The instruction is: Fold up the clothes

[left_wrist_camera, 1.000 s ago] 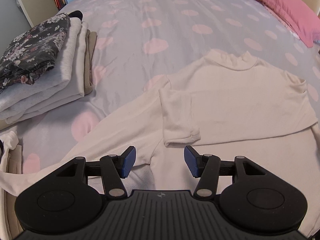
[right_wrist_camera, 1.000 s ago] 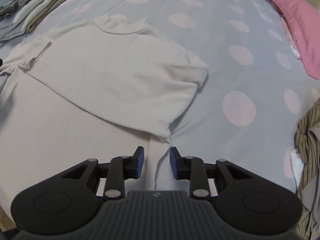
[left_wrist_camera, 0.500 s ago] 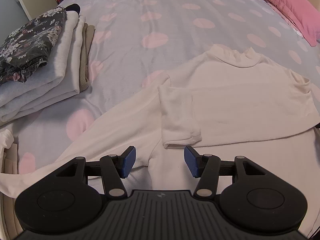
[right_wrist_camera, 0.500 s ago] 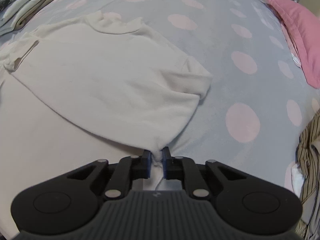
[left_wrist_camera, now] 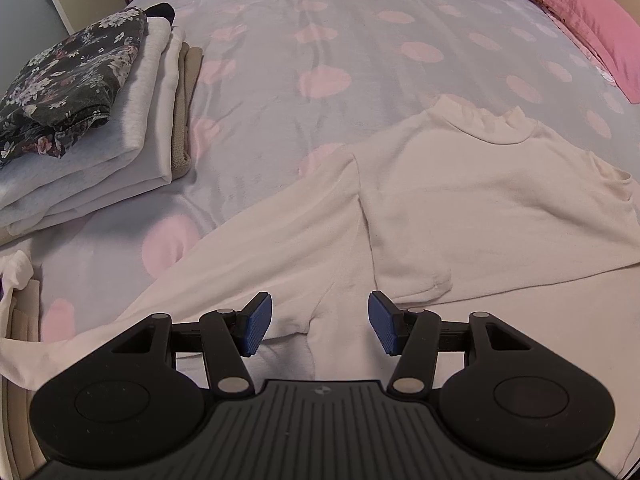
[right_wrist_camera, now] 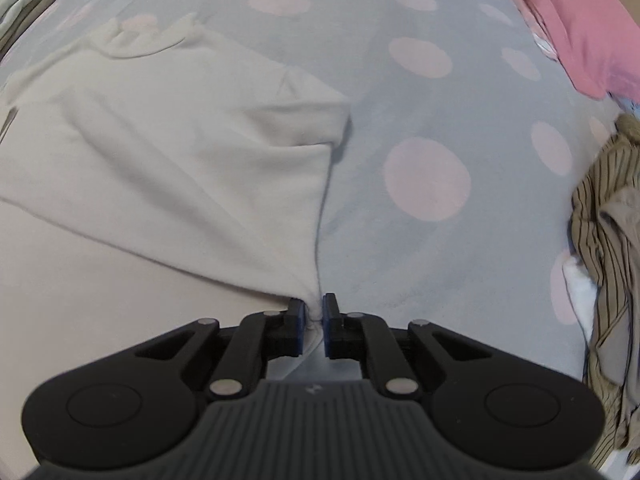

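Observation:
A cream long-sleeved top (left_wrist_camera: 472,184) lies flat on the bed, collar at the far side. One sleeve is folded across its body, the other sleeve (left_wrist_camera: 224,264) trails out to the left. My left gripper (left_wrist_camera: 318,326) hovers open over the left underarm, nothing between its blue pads. In the right wrist view the same top (right_wrist_camera: 168,152) fills the left half. My right gripper (right_wrist_camera: 314,322) is shut on the top's right side edge, a pinch of cloth between its pads, and the fabric is pulled taut toward it.
A stack of folded clothes (left_wrist_camera: 84,120) with a dark floral piece on top sits at the left. A pink pillow (left_wrist_camera: 576,20) lies at the far right. A crumpled striped garment (right_wrist_camera: 604,240) lies at the right. The grey bedspread (right_wrist_camera: 424,168) has pink dots.
My right gripper closed on the top's side edge and pulled it, bunching the cloth toward the pads. The left gripper stayed open and almost still.

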`<action>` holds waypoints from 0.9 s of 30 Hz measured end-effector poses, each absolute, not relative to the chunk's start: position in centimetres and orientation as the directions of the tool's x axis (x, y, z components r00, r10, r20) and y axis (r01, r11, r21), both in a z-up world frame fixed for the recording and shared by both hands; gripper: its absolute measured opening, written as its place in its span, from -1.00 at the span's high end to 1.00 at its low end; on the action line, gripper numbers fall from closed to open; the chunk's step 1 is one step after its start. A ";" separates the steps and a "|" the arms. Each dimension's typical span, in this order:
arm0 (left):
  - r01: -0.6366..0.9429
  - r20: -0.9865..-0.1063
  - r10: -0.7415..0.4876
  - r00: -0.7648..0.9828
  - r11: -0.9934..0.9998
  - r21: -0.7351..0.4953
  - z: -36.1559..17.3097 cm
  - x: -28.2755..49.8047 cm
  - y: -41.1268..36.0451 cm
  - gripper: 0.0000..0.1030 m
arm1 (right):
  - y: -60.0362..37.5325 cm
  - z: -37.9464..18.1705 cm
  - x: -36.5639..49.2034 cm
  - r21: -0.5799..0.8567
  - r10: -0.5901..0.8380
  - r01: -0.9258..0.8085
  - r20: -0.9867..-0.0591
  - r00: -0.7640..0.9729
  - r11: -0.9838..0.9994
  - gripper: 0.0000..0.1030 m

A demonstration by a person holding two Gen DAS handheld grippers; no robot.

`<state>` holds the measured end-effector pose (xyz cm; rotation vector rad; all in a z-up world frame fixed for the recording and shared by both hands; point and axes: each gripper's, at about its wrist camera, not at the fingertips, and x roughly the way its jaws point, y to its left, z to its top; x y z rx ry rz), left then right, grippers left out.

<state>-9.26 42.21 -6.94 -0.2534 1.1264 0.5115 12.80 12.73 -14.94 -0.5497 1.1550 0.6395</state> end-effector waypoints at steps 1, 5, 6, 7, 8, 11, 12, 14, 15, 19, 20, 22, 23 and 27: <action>-0.506 -0.903 0.254 0.346 0.861 0.049 -6.9 -9.3 42.2 0.00 | 12.7 -14.8 12.8 -0.058 0.181 -0.714 -0.950 0.254 0.698 0.74; -0.483 -0.878 0.208 0.431 0.875 -0.030 -6.6 -9.3 42.0 0.00 | 12.7 -13.6 12.9 -0.042 0.178 -0.713 -0.957 0.230 0.700 0.43; -0.477 -0.870 0.199 0.452 0.878 -0.047 -6.6 -9.3 41.9 0.00 | 12.8 -13.2 12.9 -0.041 0.177 -0.714 -0.957 0.228 0.699 0.38; -0.459 -0.862 0.193 0.469 0.887 -0.051 -6.6 -9.1 41.6 0.00 | 12.8 -12.8 12.9 -0.034 0.180 -0.714 -0.958 0.222 0.700 0.35; -0.437 -0.853 0.188 0.486 0.898 -0.051 -6.8 -8.8 41.2 0.00 | 12.6 -12.4 13.1 -0.021 0.186 -0.711 -0.959 0.212 0.703 0.33; -0.372 -0.832 0.178 0.525 0.928 -0.036 -7.3 -7.8 40.1 0.00 | 12.0 -10.9 13.8 0.015 0.217 -0.692 -0.954 0.205 0.722 0.30; -0.352 -0.833 0.178 0.524 0.936 -0.021 -7.6 -7.3 39.7 -0.01 | 11.8 -10.4 14.2 0.016 0.228 -0.677 -0.947 0.225 0.736 0.30; -0.330 -0.843 0.186 0.505 0.944 0.011 -8.5 -6.4 39.2 -0.01 | 11.4 -9.4 15.3 0.025 0.251 -0.635 -0.930 0.269 0.772 0.30; -0.328 -0.850 0.196 0.489 0.944 0.029 -9.1 -5.9 39.0 -0.01 | 11.0 -8.9 15.8 0.038 0.264 -0.610 -0.921 0.285 0.791 0.30; -0.333 -0.874 0.209 0.439 0.941 0.058 -11.3 -4.8 39.1 0.00 | 9.8 -7.3 17.4 0.081 0.298 -0.542 -0.897 0.325 0.836 0.30; -0.336 -0.875 0.211 0.435 0.940 0.060 -11.6 -4.7 39.2 0.00 | 9.6 -7.1 17.6 0.077 0.297 -0.539 -0.895 0.334 0.839 0.29; -0.339 -0.877 0.218 0.427 0.938 0.068 -12.1 -4.5 39.2 0.03 | 9.1 -6.8 17.8 0.068 0.292 -0.533 -0.891 0.349 0.843 0.20; -0.338 -0.880 0.223 0.420 0.938 0.076 -12.3 -4.5 39.3 0.11 | 8.9 -6.8 17.9 0.062 0.286 -0.530 -0.891 0.353 0.846 0.20; -0.356 -0.879 0.285 0.383 0.923 0.144 -12.9 -4.7 39.5 0.45 | 8.2 -7.4 18.4 0.051 0.263 -0.511 -0.899 0.351 0.858 0.20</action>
